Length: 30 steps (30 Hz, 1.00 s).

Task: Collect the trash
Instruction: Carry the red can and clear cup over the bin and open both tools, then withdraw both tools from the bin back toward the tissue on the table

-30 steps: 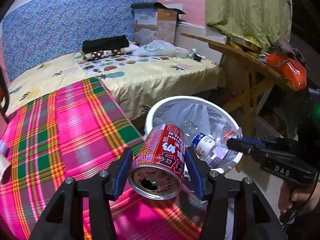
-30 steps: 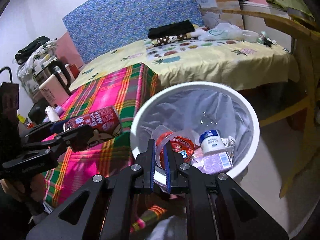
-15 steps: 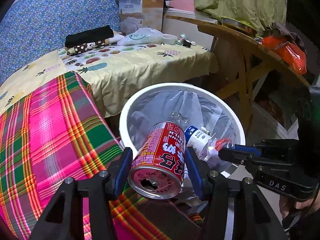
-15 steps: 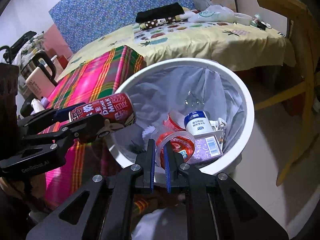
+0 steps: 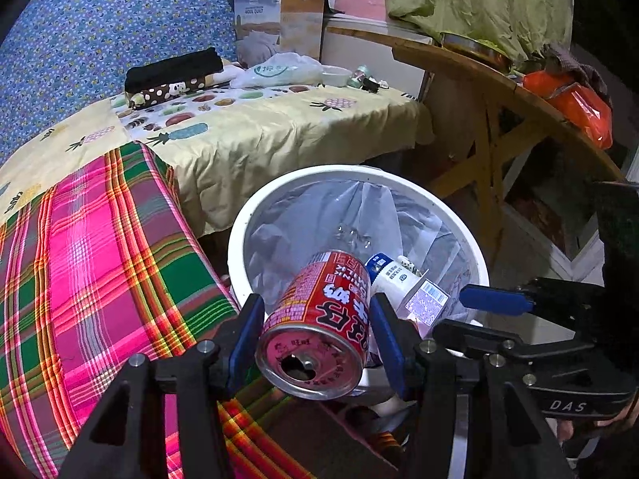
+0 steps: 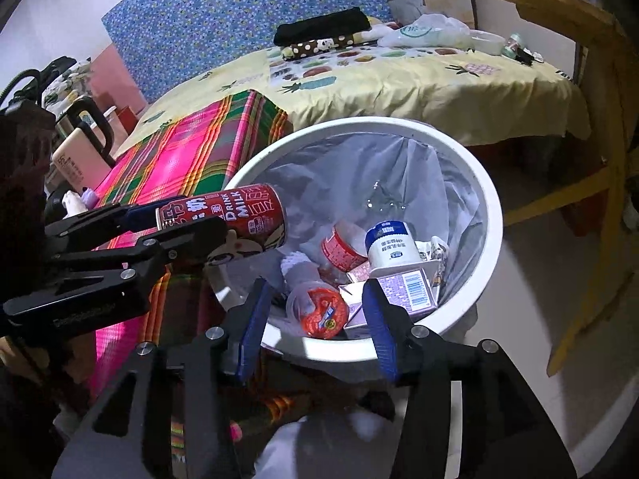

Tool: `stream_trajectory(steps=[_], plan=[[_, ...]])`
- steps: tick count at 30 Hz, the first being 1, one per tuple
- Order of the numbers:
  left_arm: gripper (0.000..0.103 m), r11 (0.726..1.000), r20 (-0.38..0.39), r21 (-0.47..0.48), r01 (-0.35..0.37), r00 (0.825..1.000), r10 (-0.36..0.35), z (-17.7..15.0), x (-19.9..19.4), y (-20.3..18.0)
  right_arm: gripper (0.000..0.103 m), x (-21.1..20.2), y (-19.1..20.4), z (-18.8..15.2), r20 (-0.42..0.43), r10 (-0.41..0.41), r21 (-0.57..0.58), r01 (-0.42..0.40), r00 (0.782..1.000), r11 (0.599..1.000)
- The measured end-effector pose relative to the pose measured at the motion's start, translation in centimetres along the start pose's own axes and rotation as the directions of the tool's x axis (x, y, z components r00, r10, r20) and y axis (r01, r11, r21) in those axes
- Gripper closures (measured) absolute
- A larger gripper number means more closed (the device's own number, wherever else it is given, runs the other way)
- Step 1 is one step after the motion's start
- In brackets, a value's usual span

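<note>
A red drink can (image 5: 315,327) lies on its side between the pads of my left gripper (image 5: 315,311), which is shut on it. The can's far end hangs over the near left rim of the white lined bin (image 5: 351,171). In the right wrist view the same can (image 6: 239,215) and left gripper (image 6: 191,221) reach in from the left. My right gripper (image 6: 315,299) is above the bin's near edge (image 6: 359,125) with its jaws opening wide. A clear cup with a red lid (image 6: 319,311) lies loose in the bin below them.
The bin also holds a white bottle (image 6: 389,247) and a purple carton (image 6: 407,289). A pink plaid blanket (image 5: 100,259) covers the bed to the left of the bin. A wooden table (image 5: 479,76) stands to the right. A kettle (image 6: 80,135) stands at far left.
My right gripper has opened and the red-lidded cup has dropped from it into the bin. My left gripper carried the can rightward until it overhung the bin's rim.
</note>
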<state>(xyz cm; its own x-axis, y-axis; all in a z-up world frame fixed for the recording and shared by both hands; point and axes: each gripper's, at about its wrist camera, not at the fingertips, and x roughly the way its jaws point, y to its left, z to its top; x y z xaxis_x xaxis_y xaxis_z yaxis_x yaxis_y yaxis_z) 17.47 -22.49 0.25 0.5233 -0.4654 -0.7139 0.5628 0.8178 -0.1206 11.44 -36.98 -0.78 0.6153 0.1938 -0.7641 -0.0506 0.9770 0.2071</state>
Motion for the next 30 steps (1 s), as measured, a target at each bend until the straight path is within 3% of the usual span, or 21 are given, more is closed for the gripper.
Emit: stream_trajectory(steps=[5, 19, 30], plan=[[0.035, 1.000, 0.020, -0.016, 0.007, 1.000, -0.007, 0.1, -0.5, 0.3, 0.054, -0.4, 0.2, 0.1, 0.016, -0.005, 0.003, 0.005, 1.000, 1.000], [0.035, 0.997, 0.055, -0.078, -0.020, 0.998, 0.024, -1.4, -3.7, 1.7, 0.054, -1.9, 1.9, 0.1, 0.065, -0.011, -0.012, 0.012, 0.998, 1.000], [0.035, 0.982, 0.087, -0.168, -0.085, 0.991, 0.101, -3.9, -7.6, 4.3, 0.054, -2.7, 5.4, 0.0, 0.094, 0.020, -0.077, -0.013, 0.995, 0.997]])
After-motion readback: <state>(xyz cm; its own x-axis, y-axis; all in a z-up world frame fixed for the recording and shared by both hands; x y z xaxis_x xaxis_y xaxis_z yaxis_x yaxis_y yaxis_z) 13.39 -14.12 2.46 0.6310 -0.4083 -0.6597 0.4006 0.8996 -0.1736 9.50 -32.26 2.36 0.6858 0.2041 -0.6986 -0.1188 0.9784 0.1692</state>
